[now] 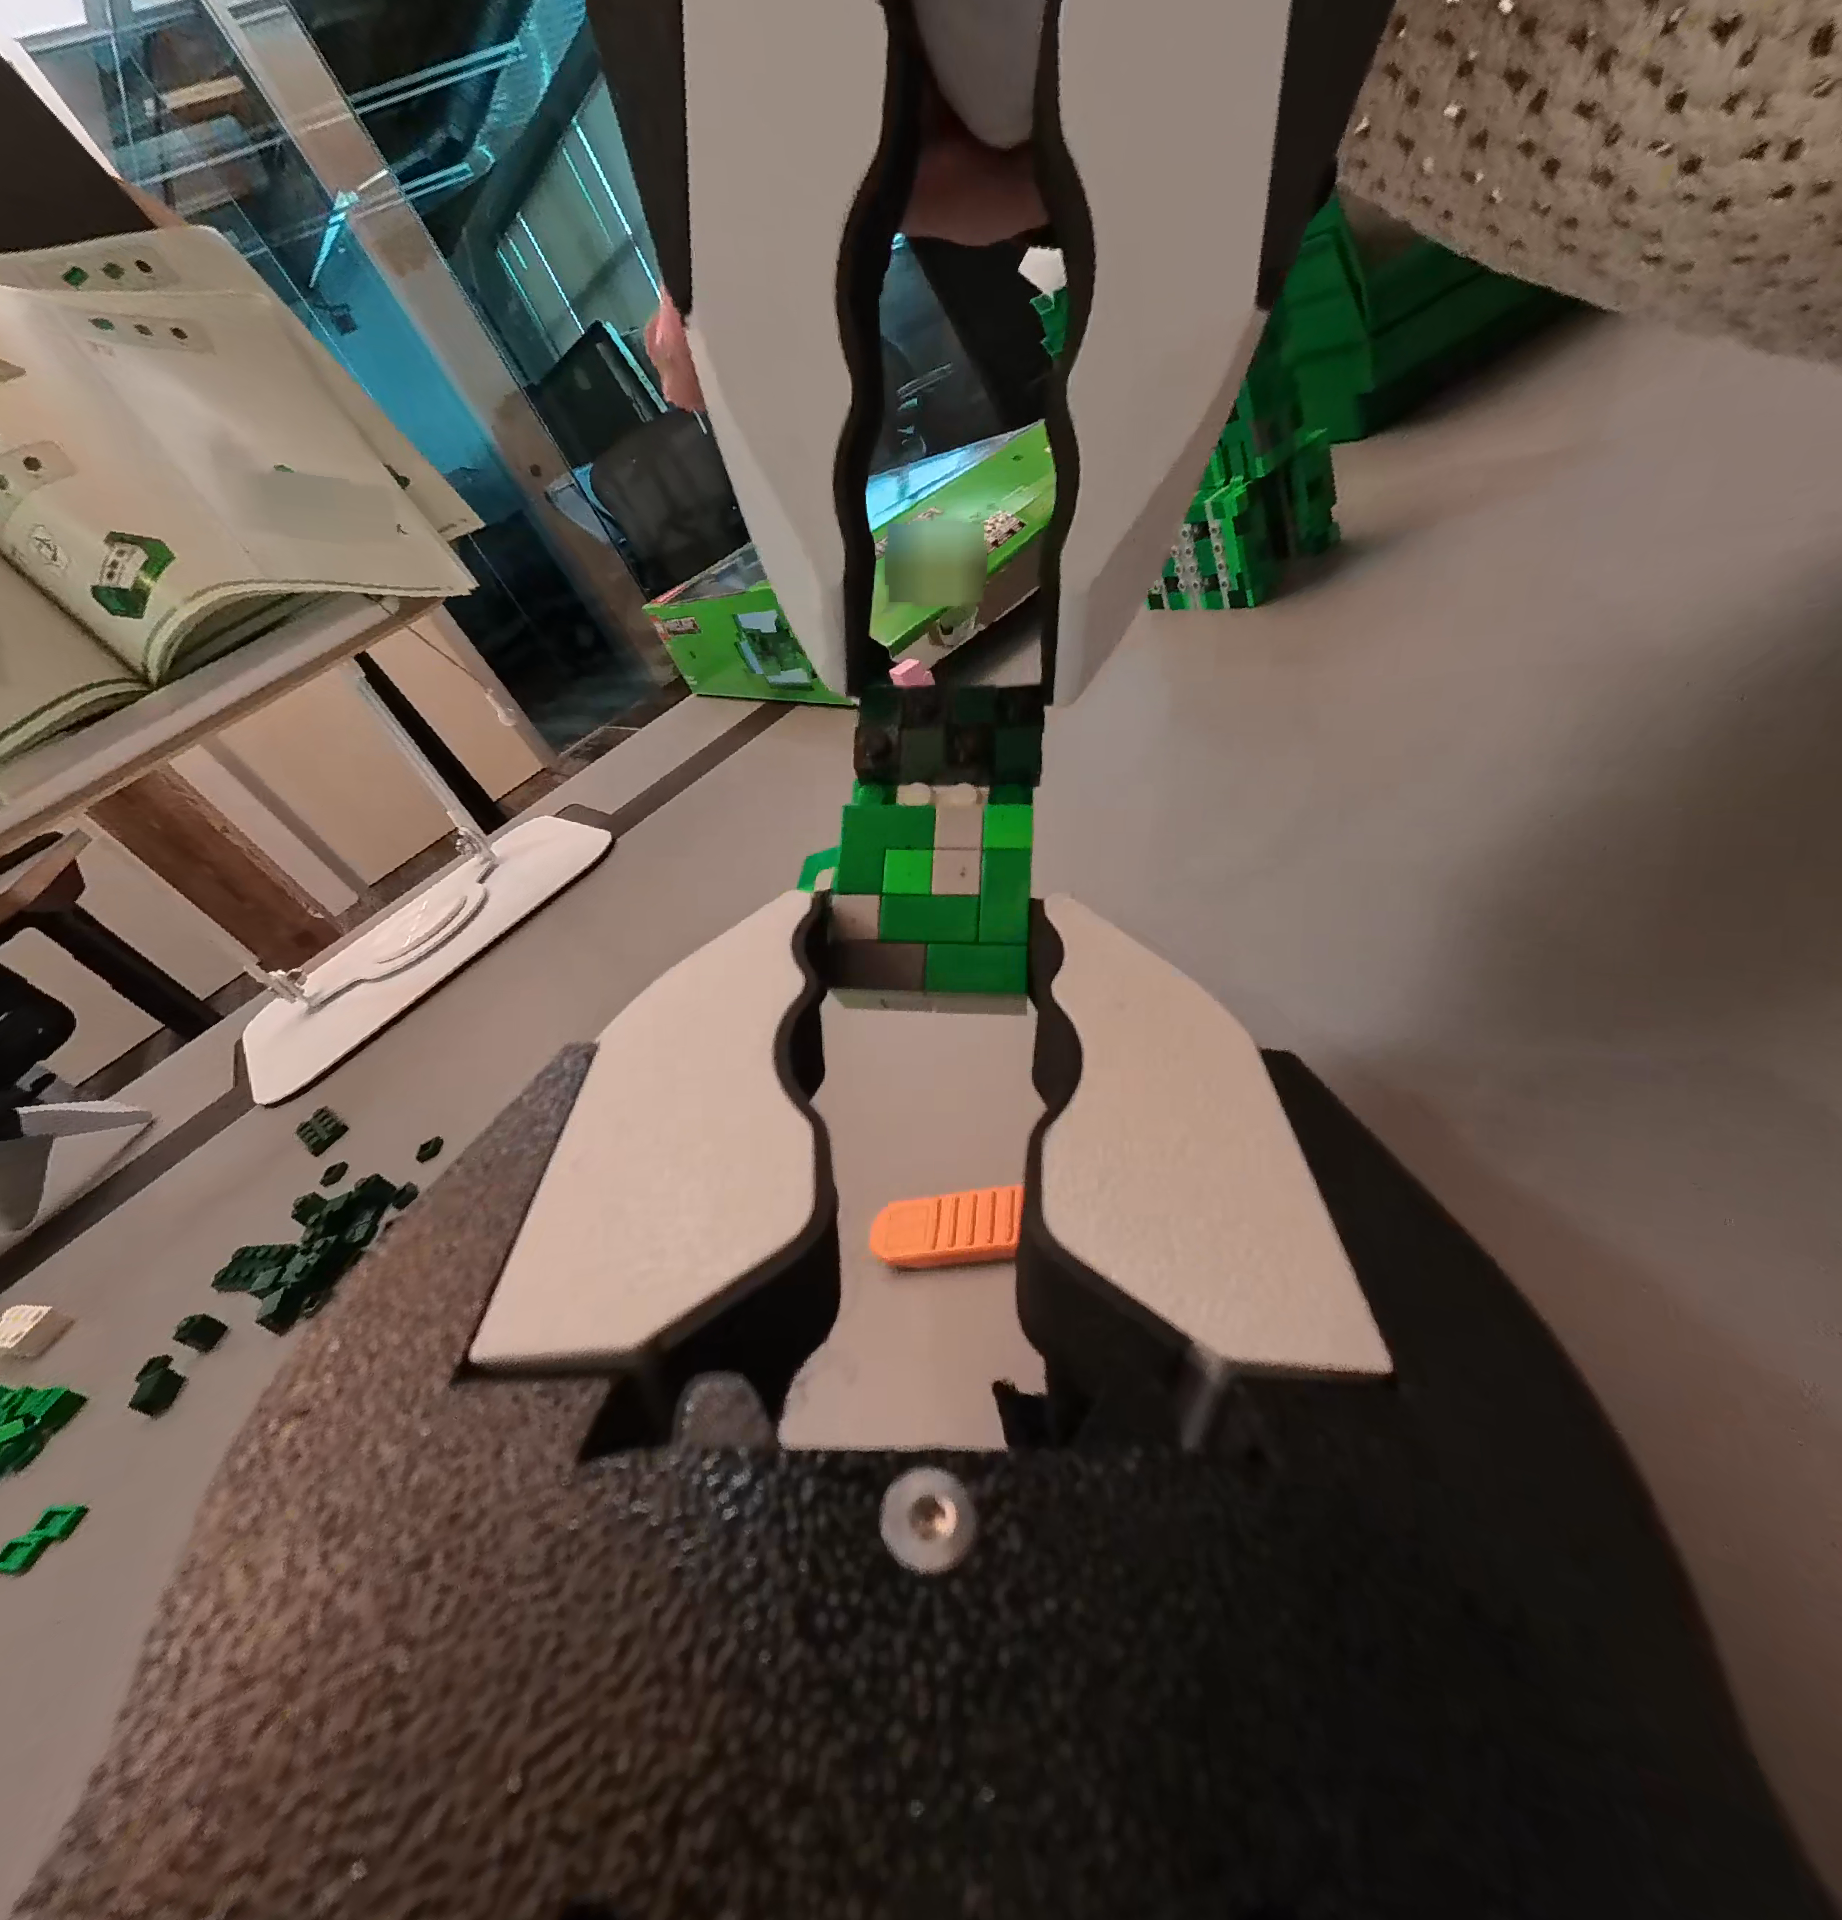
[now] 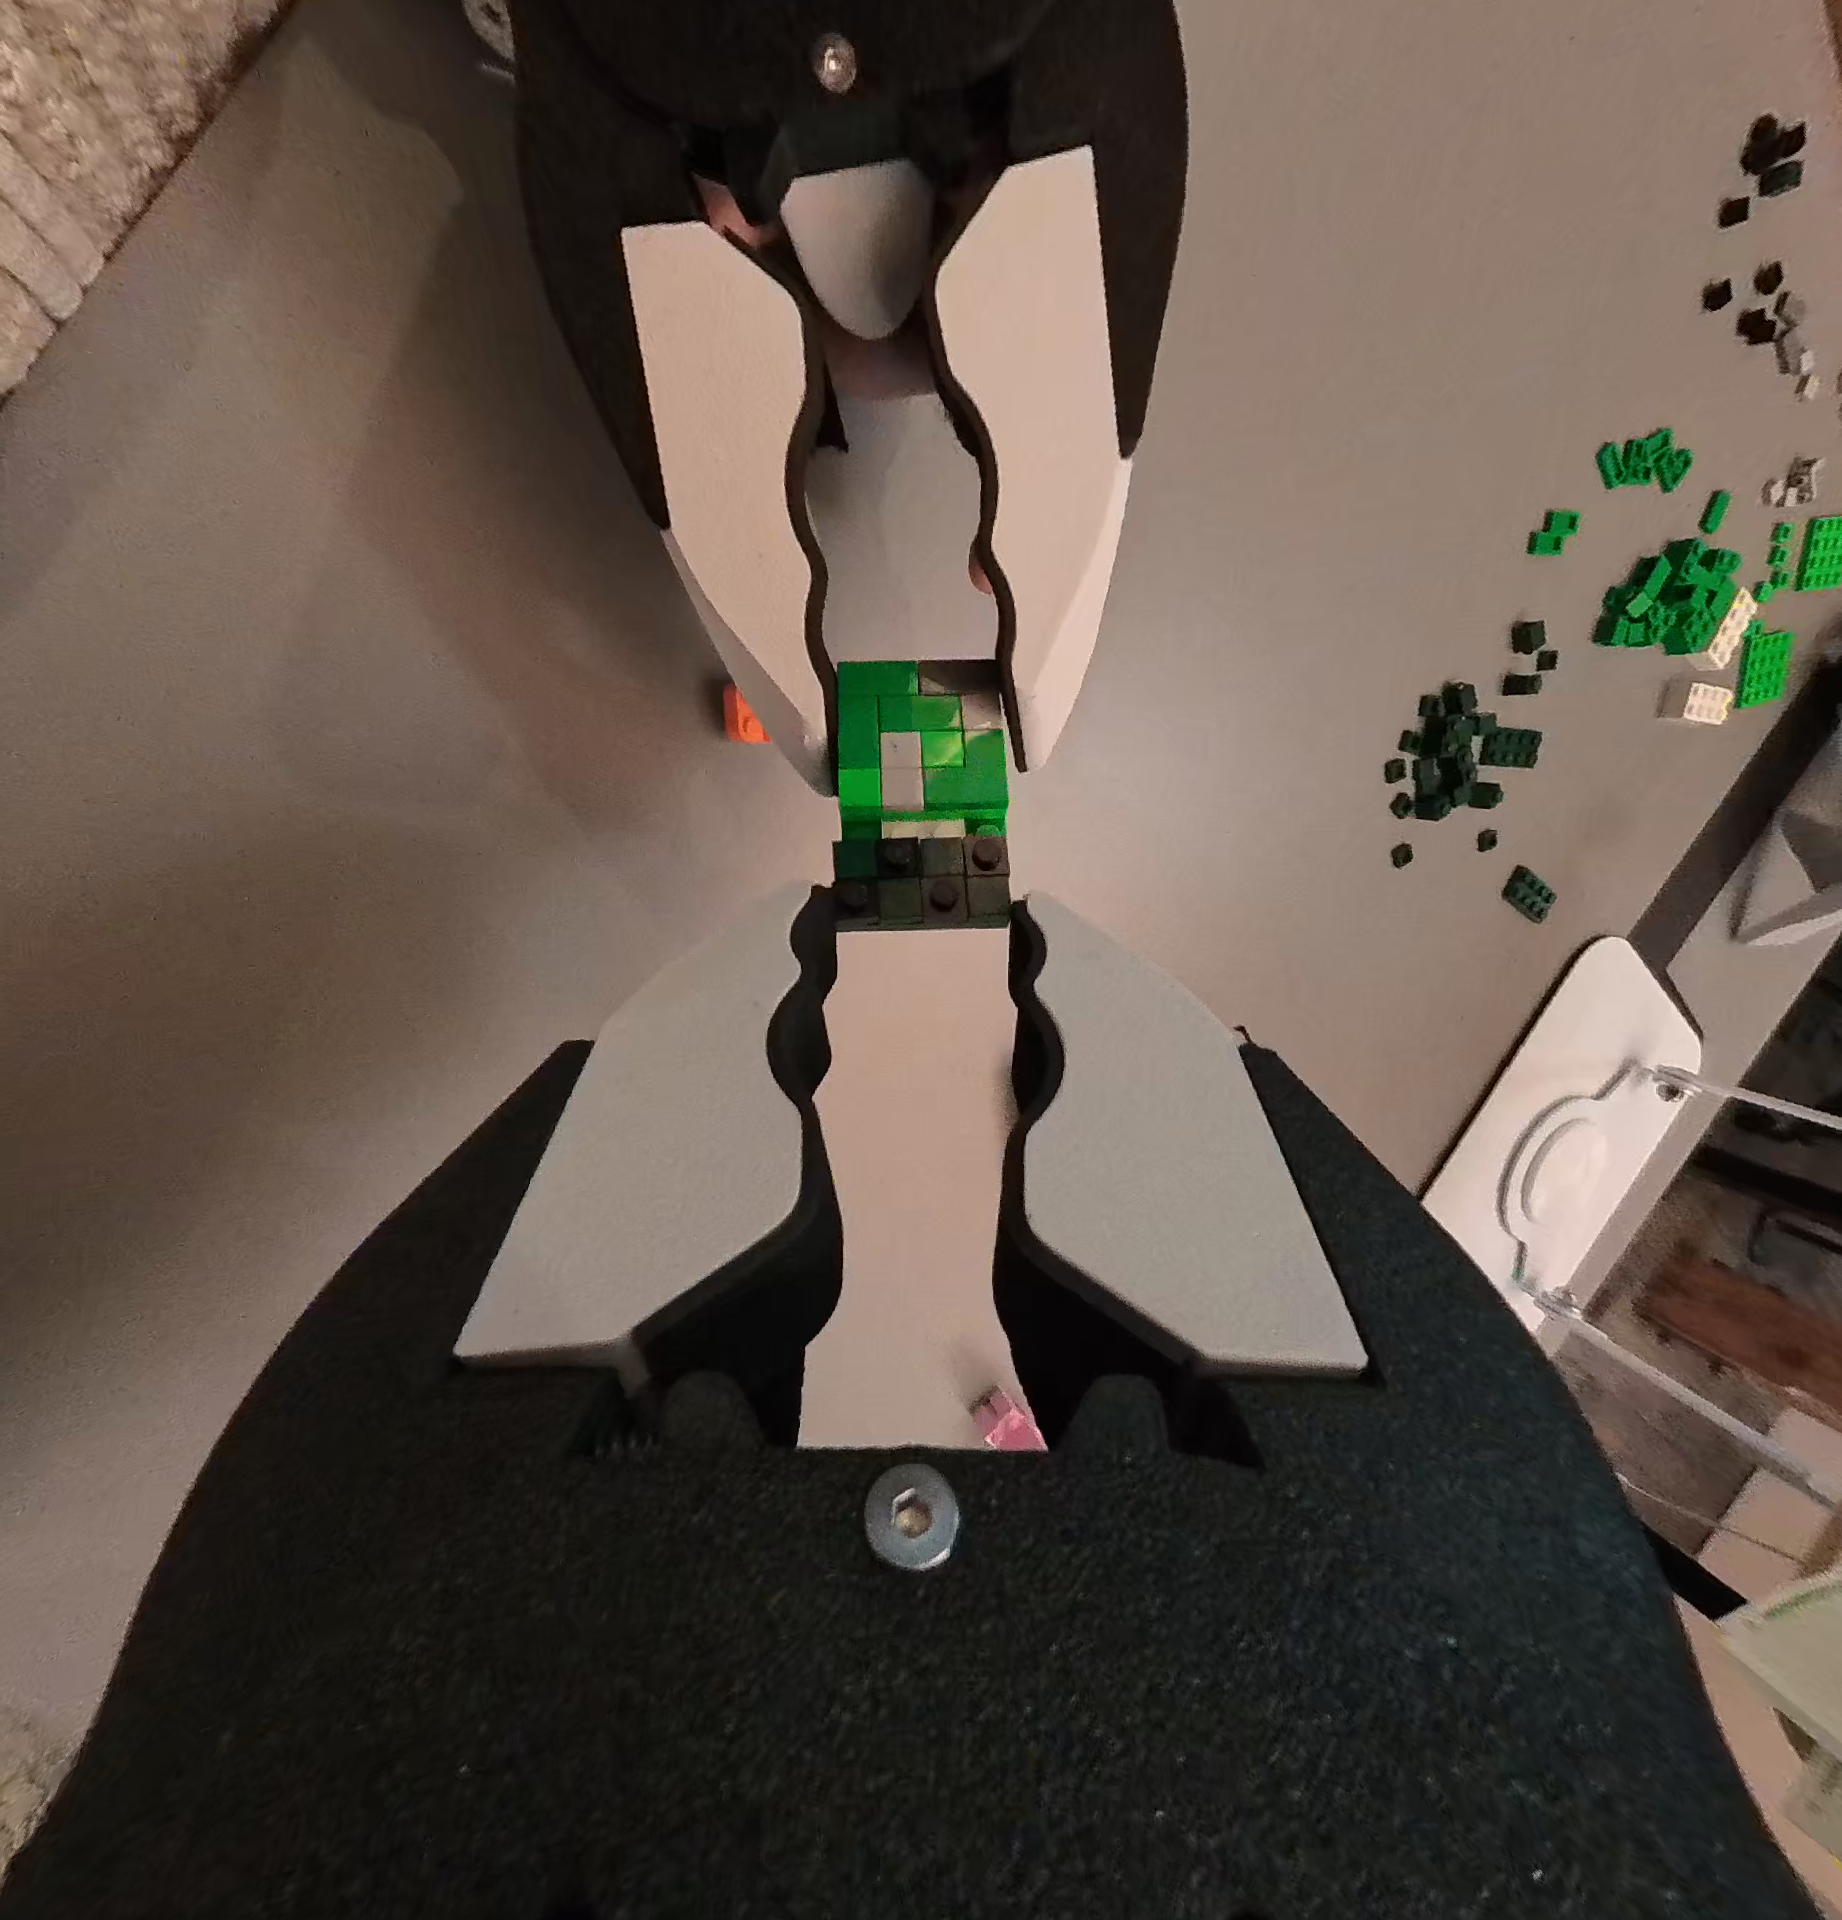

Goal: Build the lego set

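Observation:
My left gripper (image 1: 927, 961) is shut on a bright green and grey brick block (image 1: 948, 894) and holds it above the grey table. In the left wrist view my right gripper (image 1: 948, 691) comes in from the top, shut on a dark green and black studded piece (image 1: 943, 743). The dark piece meets the top edge of the green block. In the right wrist view my right gripper (image 2: 917, 920) grips the dark piece (image 2: 922, 883) at its sides. The left gripper (image 2: 917, 743) faces it, holding the green block (image 2: 922, 758). Both pieces touch.
An open instruction booklet (image 1: 169, 468) rests on a clear stand with a white base (image 1: 418, 935). Loose green, dark green and white bricks (image 2: 1675, 592) lie at the table's side. An orange brick separator (image 1: 948, 1226), a pink piece (image 2: 1010, 1423), a green box (image 1: 751, 634) and a built green model (image 1: 1260, 520) are nearby. The gap from one gripper's tips to the other's is roughly 4 centimeters. The orange brick separator (image 1: 948, 1226) sits 8 centimeters or so from the ends of my left fingers.

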Demonstrator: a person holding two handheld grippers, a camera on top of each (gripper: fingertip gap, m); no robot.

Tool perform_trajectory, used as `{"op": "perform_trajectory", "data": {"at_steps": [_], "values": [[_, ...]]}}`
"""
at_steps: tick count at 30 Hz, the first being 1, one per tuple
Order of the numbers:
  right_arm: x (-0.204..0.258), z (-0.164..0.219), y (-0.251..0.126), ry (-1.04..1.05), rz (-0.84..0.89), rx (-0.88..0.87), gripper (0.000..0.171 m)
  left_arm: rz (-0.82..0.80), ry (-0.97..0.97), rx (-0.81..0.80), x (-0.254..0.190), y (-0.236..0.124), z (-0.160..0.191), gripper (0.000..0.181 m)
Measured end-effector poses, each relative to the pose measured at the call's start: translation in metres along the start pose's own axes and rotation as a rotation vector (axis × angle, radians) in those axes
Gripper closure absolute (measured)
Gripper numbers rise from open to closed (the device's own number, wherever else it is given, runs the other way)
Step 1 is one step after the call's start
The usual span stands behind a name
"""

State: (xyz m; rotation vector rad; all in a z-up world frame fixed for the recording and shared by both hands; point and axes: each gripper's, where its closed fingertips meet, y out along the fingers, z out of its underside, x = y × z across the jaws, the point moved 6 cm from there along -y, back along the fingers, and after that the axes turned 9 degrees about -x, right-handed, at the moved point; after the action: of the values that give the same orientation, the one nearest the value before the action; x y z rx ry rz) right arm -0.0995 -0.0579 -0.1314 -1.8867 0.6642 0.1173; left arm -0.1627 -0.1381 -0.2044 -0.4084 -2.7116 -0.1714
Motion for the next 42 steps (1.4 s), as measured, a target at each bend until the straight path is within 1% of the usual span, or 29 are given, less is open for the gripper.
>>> {"op": "perform_trajectory", "data": {"at_steps": [14,24,42], "values": [[-0.0011,-0.0031,0.0011,-0.013,-0.002,0.031,0.140,0.005,0.007,0.010,-0.0009,0.0006,-0.0004,0.144],[-0.0022,-0.0069,0.0010,-0.005,-0.015,0.005,0.140,0.003,0.007,0.009,-0.0004,0.0011,-0.0013,0.144],[-0.0006,-0.0066,0.0056,0.017,-0.047,0.093,0.140,0.008,0.016,0.010,-0.0015,0.0042,-0.0022,0.144]]}}
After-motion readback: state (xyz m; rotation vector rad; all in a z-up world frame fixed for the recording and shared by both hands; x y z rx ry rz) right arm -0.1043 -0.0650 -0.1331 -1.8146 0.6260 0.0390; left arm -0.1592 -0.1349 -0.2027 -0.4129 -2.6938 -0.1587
